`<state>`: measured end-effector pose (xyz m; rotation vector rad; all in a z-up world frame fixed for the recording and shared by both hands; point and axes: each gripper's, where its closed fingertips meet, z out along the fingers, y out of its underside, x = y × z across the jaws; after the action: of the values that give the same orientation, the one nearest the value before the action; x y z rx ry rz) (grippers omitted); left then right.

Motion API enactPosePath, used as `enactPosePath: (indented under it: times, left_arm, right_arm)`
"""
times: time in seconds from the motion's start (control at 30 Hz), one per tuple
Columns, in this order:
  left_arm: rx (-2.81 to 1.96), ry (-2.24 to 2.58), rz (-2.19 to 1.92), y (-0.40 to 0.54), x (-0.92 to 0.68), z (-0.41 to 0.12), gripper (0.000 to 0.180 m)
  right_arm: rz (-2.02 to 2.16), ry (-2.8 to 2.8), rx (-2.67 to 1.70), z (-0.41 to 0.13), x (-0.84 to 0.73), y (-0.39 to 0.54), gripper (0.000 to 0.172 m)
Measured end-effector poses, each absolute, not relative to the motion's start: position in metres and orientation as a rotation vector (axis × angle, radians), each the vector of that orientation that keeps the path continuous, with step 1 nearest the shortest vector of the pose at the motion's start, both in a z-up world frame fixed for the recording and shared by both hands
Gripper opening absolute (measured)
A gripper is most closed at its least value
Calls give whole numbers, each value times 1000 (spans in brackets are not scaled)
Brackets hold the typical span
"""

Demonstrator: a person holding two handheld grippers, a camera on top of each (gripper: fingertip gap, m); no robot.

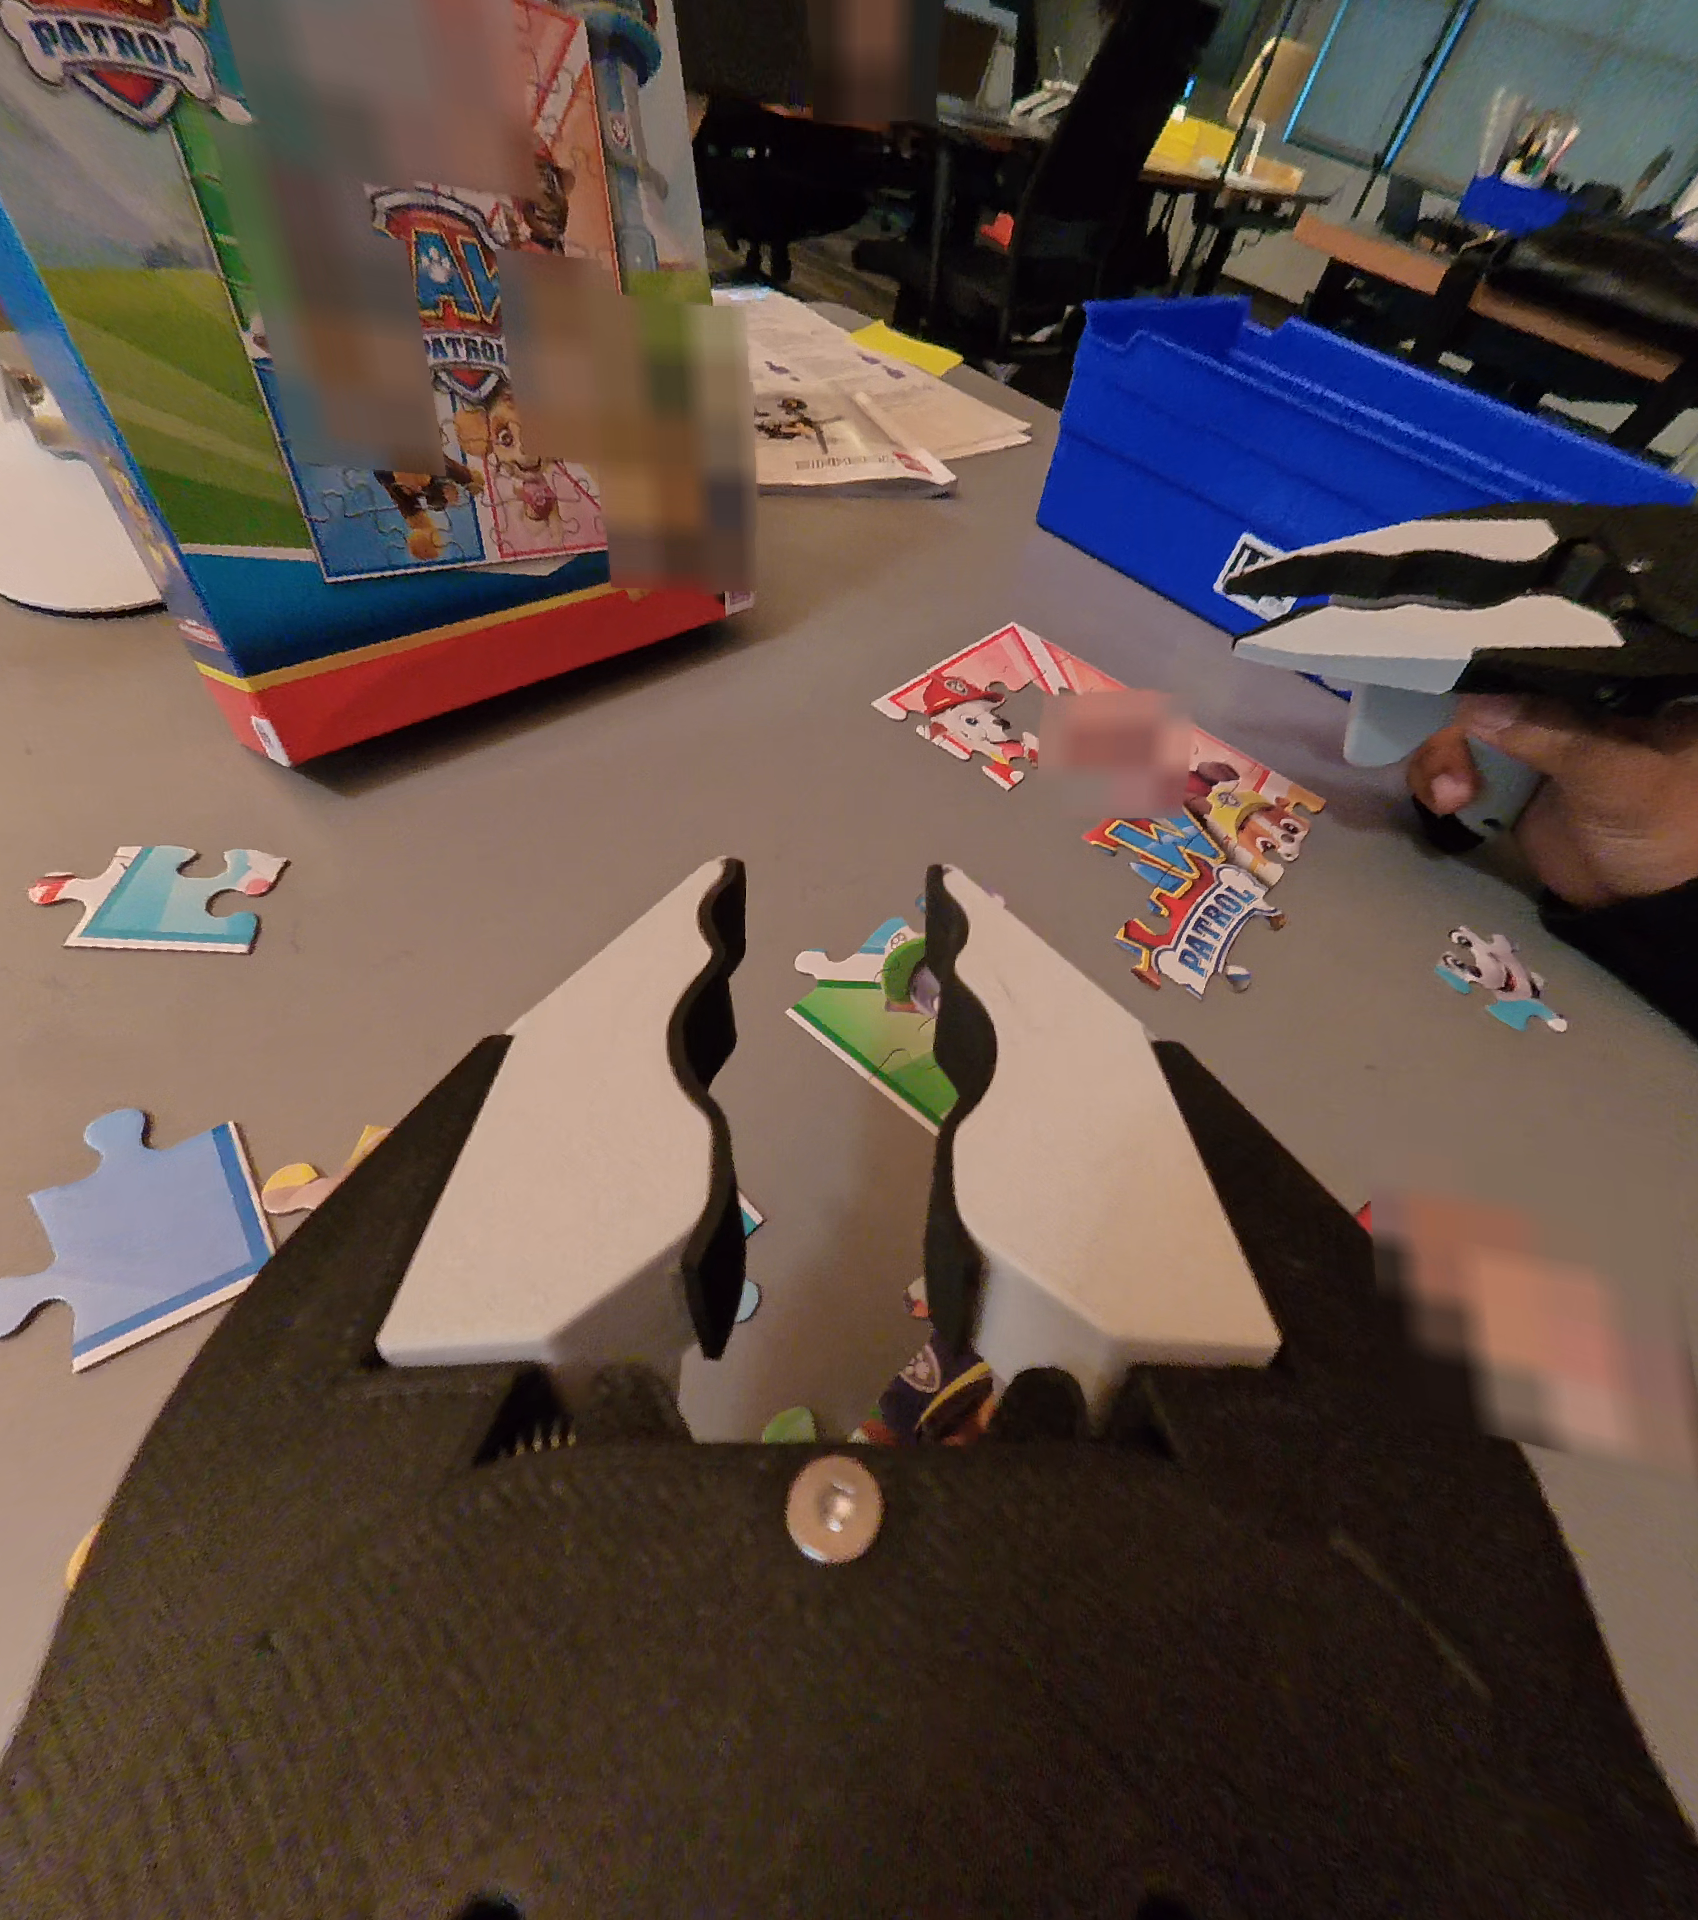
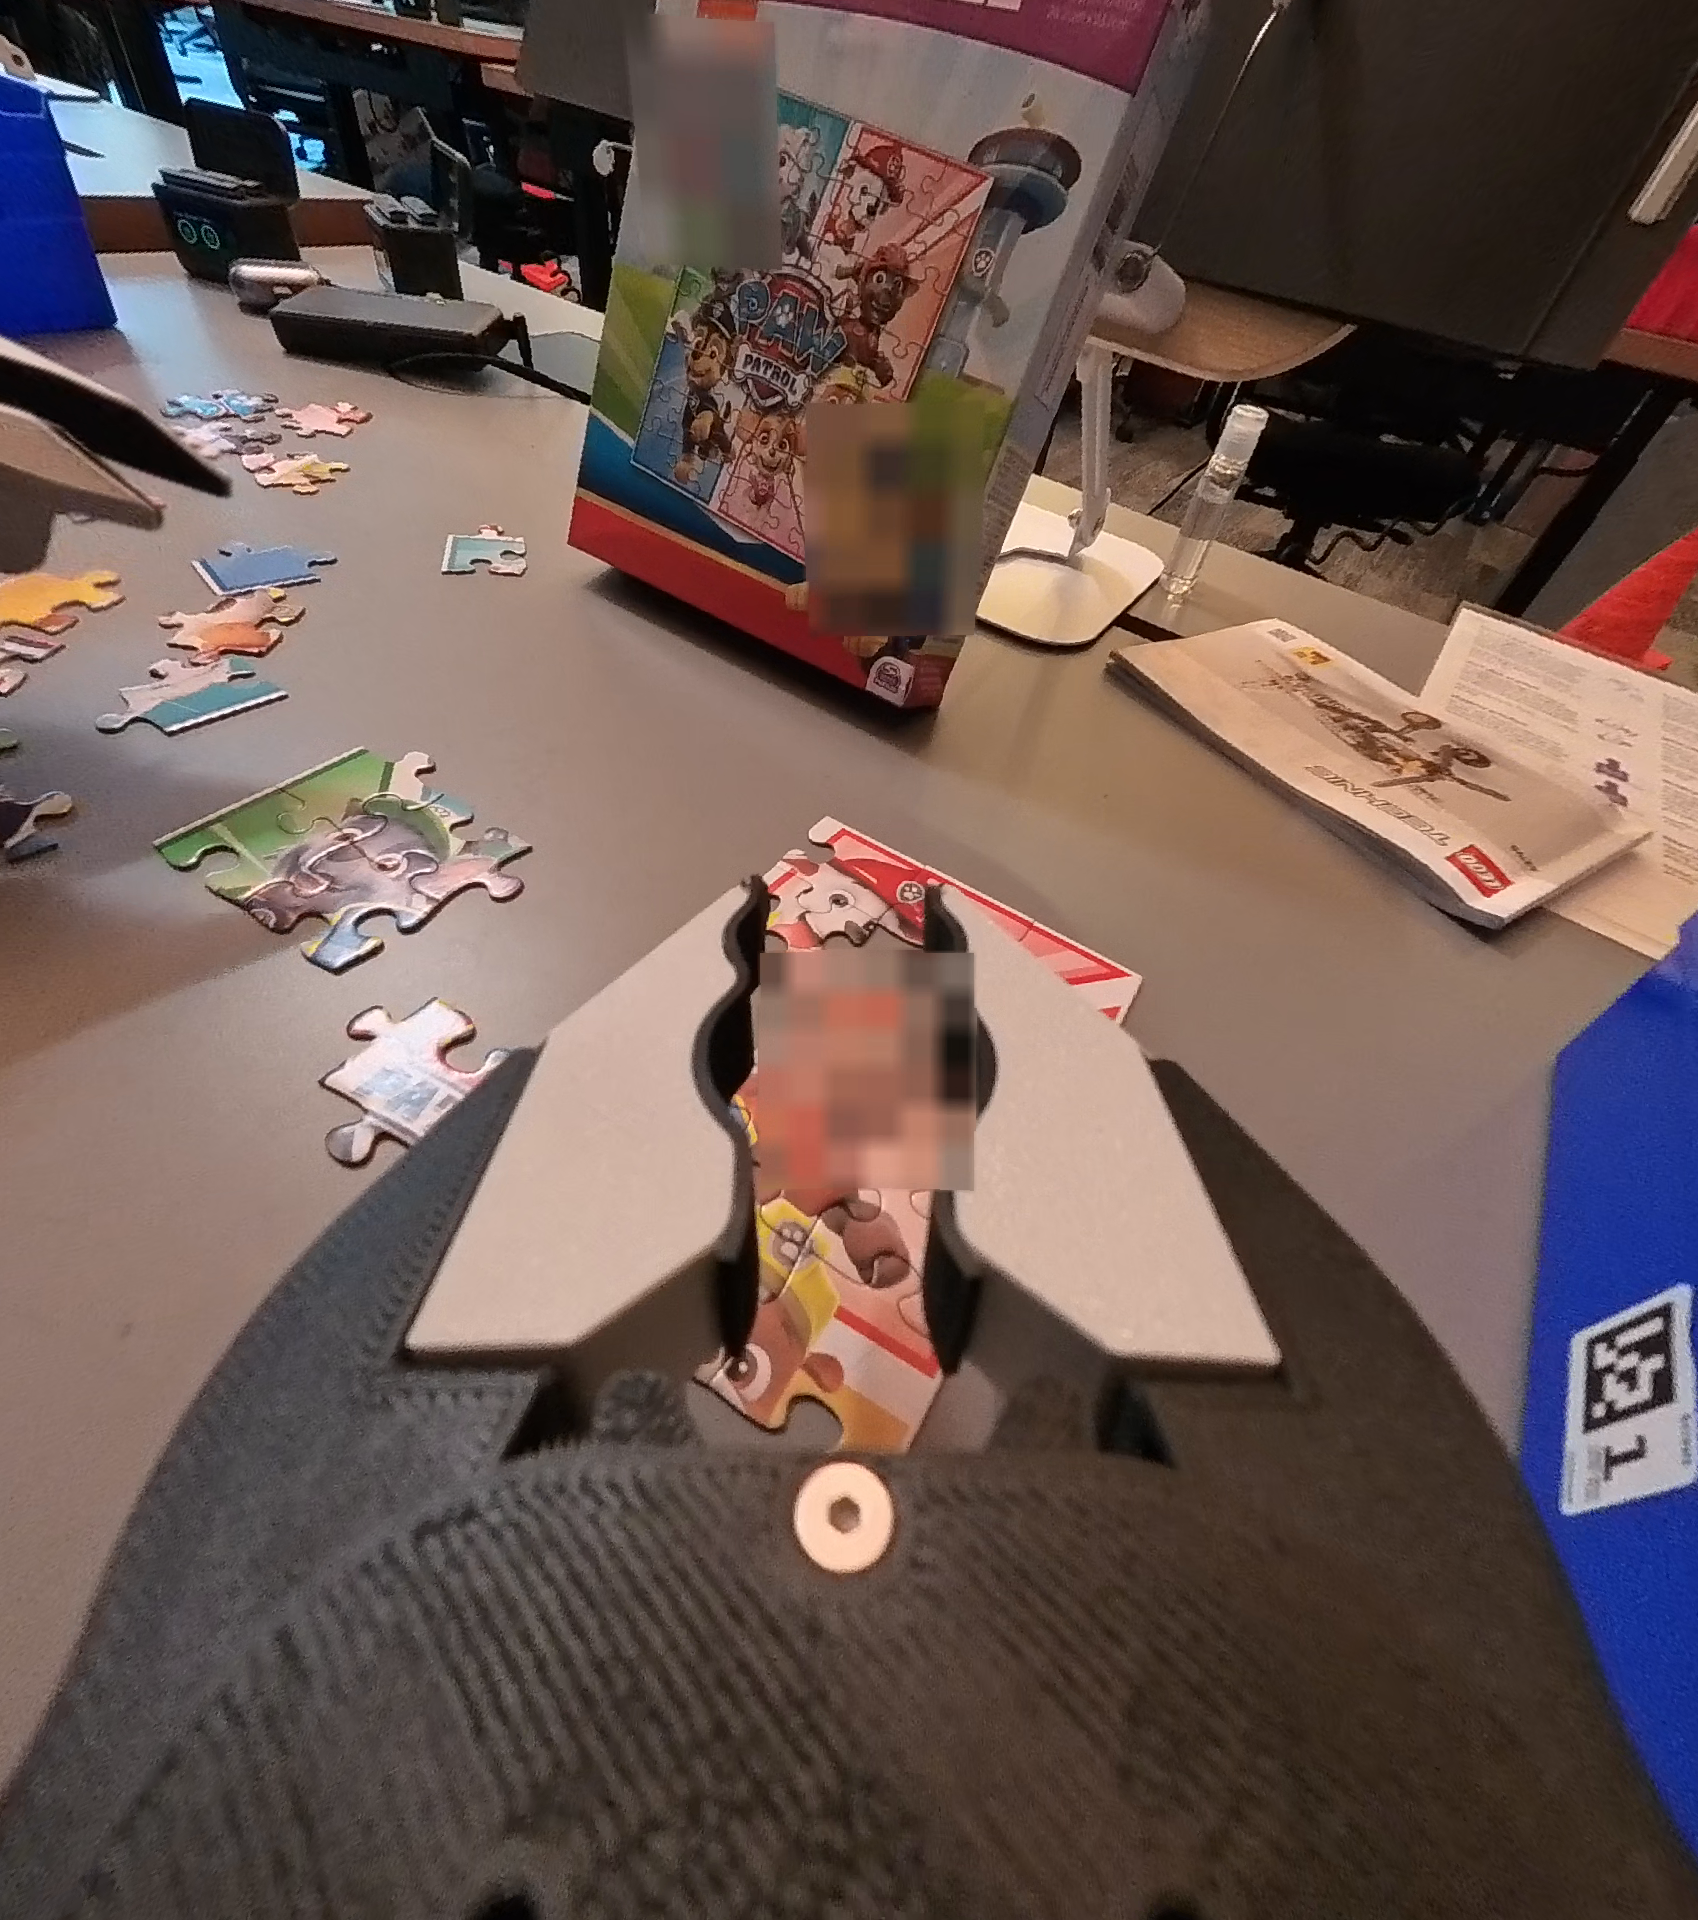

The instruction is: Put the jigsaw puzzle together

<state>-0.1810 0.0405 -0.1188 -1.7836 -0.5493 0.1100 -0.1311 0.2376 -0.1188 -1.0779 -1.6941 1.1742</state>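
Hovering over the grey counter (image 1: pixel 471 821), the left hand-held gripper (image 1: pixel 834 883) had its fingers spread with nothing between the pads; the green joined puzzle section (image 1: pixel 876 1023) lay flat on the counter under and just beyond its right finger (image 1: pixel 949 997), not pinched. To its left lay a teal loose piece (image 1: pixel 161 899) and a light blue loose piece (image 1: pixel 133 1236), well apart from each other.

The right hand-held gripper (image 2: pixel 840 904) was likewise parted and held nothing; it hung above the red-bordered joined section (image 2: pixel 1032 940), which lay flat between and beyond its fingertips. From the left wrist view that same gripper (image 1: pixel 1240 613) was seen raised off the counter, with a person's hand (image 1: pixel 1593 800) on its grip. A white-and-blue loose piece (image 2: pixel 409 1070) lay just beside its left finger. The puzzle box (image 2: pixel 803 364) stood upright farther back, a blue bin (image 2: pixel 1676 1299) sat close on the right, and a printed booklet (image 2: pixel 1385 790) lay near it.

As a judgement, such thin flat pieces would handle best if caught by an edge with the fingertips low and nearly level with the counter, since a steep approach would likely press the card down instead of gripping it, and a joined section could come apart if lifted by one piece.
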Motion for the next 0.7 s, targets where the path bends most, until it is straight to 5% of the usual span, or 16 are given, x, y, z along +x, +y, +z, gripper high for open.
enactPosePath:
  times: [0.7]
  left_arm:
    - [-1664, -582, 135, 26, -185, -99, 33]
  right_arm:
    - [1262, -1585, -1075, -104, -118, 245, 28]
